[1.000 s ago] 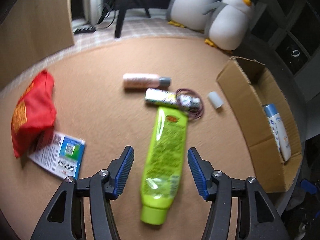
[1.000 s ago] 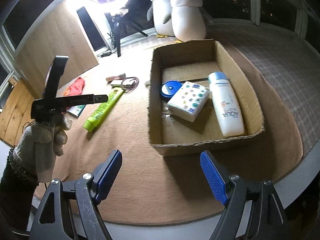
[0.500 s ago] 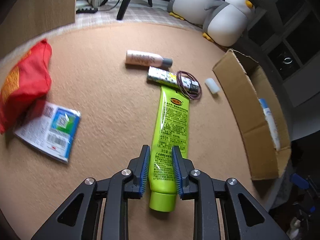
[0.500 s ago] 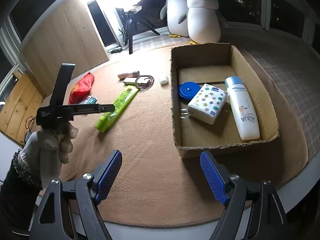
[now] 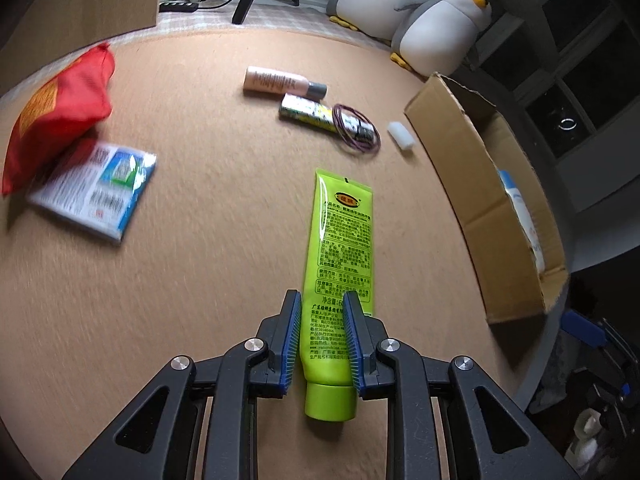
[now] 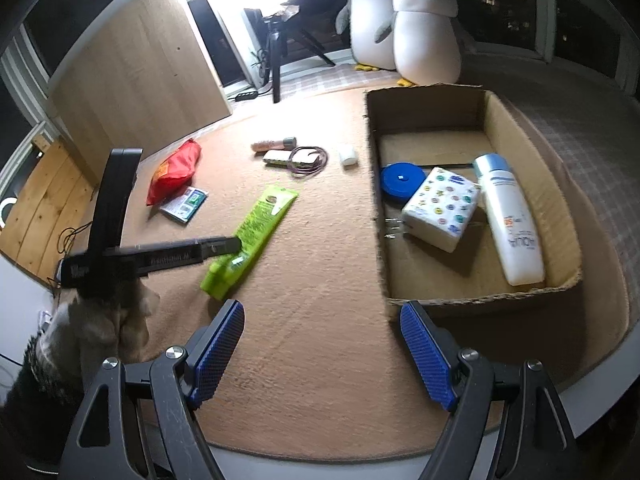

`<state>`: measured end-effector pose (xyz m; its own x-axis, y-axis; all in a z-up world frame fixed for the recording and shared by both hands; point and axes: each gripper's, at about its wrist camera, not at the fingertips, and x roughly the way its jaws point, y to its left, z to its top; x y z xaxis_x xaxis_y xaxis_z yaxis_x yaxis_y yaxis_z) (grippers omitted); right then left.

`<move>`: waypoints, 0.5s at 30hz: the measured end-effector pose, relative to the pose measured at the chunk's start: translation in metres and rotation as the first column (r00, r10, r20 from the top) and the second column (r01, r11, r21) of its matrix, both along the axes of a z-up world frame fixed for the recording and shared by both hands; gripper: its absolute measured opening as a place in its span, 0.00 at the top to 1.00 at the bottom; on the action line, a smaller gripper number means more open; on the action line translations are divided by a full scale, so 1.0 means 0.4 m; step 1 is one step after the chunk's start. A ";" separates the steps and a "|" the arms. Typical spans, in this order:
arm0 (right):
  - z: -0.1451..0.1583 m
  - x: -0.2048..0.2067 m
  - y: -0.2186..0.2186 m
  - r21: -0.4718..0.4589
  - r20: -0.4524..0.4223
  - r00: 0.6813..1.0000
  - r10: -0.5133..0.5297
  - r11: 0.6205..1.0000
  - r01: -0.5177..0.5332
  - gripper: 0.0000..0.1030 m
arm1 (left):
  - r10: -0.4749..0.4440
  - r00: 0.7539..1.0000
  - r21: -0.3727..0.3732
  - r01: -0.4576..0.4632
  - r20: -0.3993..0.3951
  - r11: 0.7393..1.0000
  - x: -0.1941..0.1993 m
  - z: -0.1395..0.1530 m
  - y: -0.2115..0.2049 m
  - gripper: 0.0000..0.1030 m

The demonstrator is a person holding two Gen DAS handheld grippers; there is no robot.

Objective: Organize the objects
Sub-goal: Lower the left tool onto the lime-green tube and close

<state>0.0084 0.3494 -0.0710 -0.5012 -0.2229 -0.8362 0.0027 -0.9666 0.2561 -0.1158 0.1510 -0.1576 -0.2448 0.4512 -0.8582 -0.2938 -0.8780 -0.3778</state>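
At the far left a red snack bag (image 5: 60, 108) is lying on the tan mat (image 5: 200, 200), overlapping a blue and white sachet (image 5: 96, 190). Toward the middle, the left gripper (image 5: 320, 340) is pinching the green tube (image 5: 340, 264) just above its cap, its blue pads pressing both sides while the tube's flat end is pointing away across the mat. Beyond it a pink bottle (image 5: 280, 84), a patterned pack (image 5: 316, 114) with a purple hair tie (image 5: 356, 130) and a small white cylinder (image 5: 400, 138) are lying together. At the right, the cardboard box (image 6: 520, 152) is holding a blue disc (image 6: 400, 180), a dotted packet (image 6: 440, 208) and a white bottle (image 6: 508, 220). The right gripper (image 6: 320, 352) is hovering spread and empty near the box's front corner.
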 end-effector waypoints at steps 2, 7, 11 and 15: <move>-0.005 -0.009 -0.014 -0.028 0.011 1.000 0.018 0.999 -0.017 0.25 | 0.000 1.000 0.009 0.000 0.006 1.000 0.023 0.000 -0.009 0.77; -0.035 -0.045 -0.059 -0.090 0.039 0.997 0.065 0.994 -0.061 0.25 | -0.034 0.999 0.012 0.034 0.005 0.999 0.057 0.013 -0.029 0.71; -0.080 -0.083 -0.078 -0.158 0.094 0.994 0.059 0.986 -0.044 0.25 | -0.085 0.996 0.014 0.084 0.005 0.996 0.086 0.018 -0.047 0.57; -0.128 -0.112 -0.097 -0.208 0.146 0.988 0.056 0.978 -0.025 0.25 | -0.125 0.992 0.012 0.125 0.001 0.992 0.108 0.017 -0.056 0.56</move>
<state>-0.0362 0.3105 -0.1220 -0.3606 -0.4146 -0.8355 -0.0125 -0.8935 0.4488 -0.0727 0.1284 -0.1508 -0.1839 0.4883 -0.8531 -0.4006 -0.8297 -0.3886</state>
